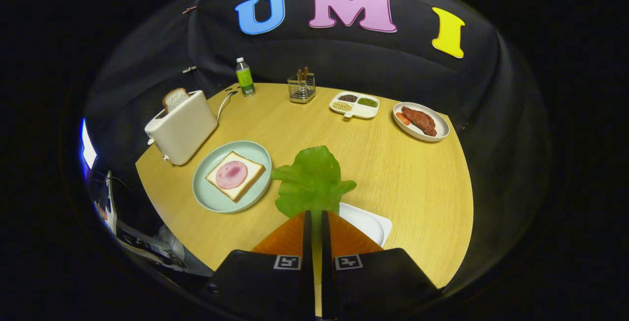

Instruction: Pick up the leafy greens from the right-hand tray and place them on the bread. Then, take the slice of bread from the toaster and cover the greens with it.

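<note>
**Greens held above the counter: hazards and clearances**

Far left of the frame: the toaster [182, 127] stands near the counter's [417, 188] left edge with a bread slice [175, 98] upright in its slot. Its cord trails toward the bottle [244, 76] at upper left. Any later reach for that slice works close to the edge, and a sideways push could shift the toaster toward it.

Left of centre: the plate [206, 193] carries the bread [245, 183] topped with a round of ham [231, 174]. Its rim lies just left of the greens [312, 181].

Centre: the jaws [314, 215] are almost fully closed, pinching the lower edge of the greens, which hang clear of the counter. The grip takes only a narrow margin of leaf, so a quick swing could let it slip out or fold. Released too early, the leaf would probably land on the plate's rim or the bare counter, not the bread.

Right of the jaws: the white tray [373, 222] sits just beneath and beyond them, now without greens.

Upper centre to upper right: a wire holder [301, 88], a divided dish [355, 104] and a plate of meat [420, 121] line the far edge, well apart from the route. Between the greens and the bread the counter is open, and the short leftward path looks unobstructed.
</note>
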{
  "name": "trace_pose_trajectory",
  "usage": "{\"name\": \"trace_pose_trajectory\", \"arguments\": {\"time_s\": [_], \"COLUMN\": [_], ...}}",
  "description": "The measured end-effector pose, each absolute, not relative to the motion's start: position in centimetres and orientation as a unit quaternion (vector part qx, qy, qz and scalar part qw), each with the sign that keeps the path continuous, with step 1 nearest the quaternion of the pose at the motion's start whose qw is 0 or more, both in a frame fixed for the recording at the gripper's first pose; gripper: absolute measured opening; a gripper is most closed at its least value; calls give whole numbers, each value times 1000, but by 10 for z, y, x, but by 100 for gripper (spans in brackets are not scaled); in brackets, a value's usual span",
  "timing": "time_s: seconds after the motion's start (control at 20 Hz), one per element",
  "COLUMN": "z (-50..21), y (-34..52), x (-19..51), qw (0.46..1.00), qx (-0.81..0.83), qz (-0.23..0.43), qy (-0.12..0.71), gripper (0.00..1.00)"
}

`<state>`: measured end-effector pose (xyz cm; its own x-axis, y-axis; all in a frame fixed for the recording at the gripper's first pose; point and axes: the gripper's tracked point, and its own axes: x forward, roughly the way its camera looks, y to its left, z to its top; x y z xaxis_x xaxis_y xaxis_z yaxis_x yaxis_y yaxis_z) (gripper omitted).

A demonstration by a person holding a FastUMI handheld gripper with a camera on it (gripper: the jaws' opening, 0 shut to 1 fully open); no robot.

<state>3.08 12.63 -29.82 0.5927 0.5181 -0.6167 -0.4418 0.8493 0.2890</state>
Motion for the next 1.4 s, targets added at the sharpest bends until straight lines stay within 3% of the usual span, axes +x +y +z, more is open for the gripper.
{"name": "trace_pose_trajectory", "arguments": {"time_s": [0.55, 0.95, 1.05, 1.3, 1.4], "z": [-244, -289, -297, -295, -289], "y": [273, 325, 329, 327, 324], "x": [34, 43, 49, 53, 53], "qw": [866, 852, 854, 857, 861], "qx": [47, 7, 4, 27, 26], "qz": [366, 372, 366, 357, 356], "qy": [337, 368, 370, 370, 364], "gripper": [10, 12, 24, 100, 99]}}
